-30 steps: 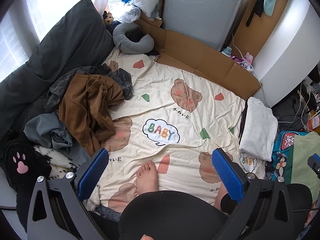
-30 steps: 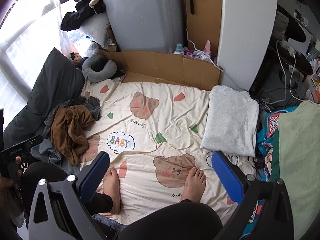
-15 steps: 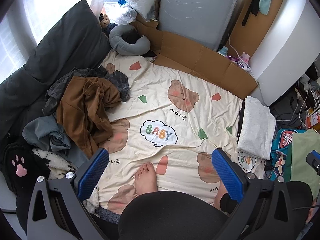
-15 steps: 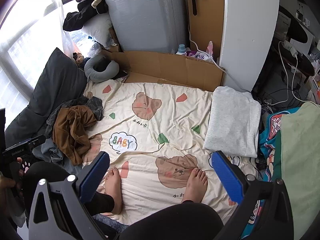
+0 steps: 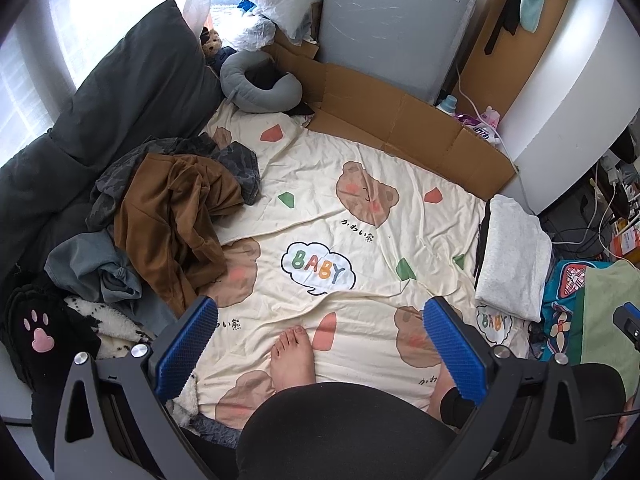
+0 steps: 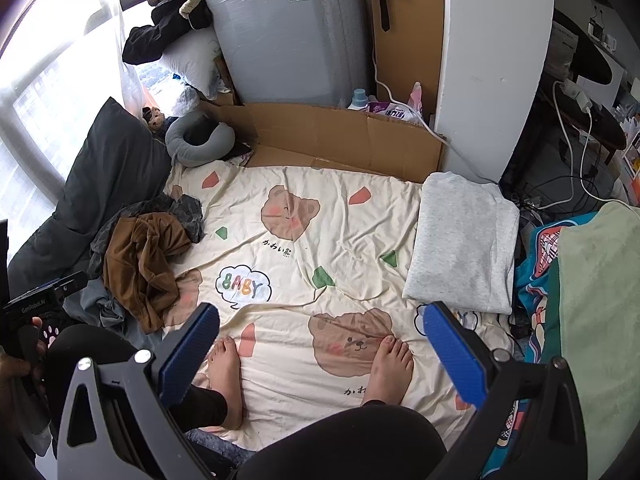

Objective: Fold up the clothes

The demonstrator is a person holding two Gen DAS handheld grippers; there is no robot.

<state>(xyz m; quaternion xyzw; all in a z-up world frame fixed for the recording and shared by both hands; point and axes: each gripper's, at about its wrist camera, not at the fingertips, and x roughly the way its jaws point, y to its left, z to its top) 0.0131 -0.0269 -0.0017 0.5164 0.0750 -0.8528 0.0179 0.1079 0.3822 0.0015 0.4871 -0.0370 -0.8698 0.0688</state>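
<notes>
Your left gripper and right gripper both hang with fingers spread wide, gripping nothing. The brown garment tops the clothes pile at the sheet's left edge, well apart from both; the folded grey garment lies at its right edge. The bear-print sheet between them is bare beyond your feet. Since half a second ago, both views have barely shifted

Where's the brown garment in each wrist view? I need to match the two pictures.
Left wrist: brown garment sits left of centre, on top of the clothes pile, well above the left blue pad.
Right wrist: brown garment lies at mid-left, smaller, on the sheet's left edge.
Shared landmark: the BABY speech bubble, just right of the garment in both.
</notes>
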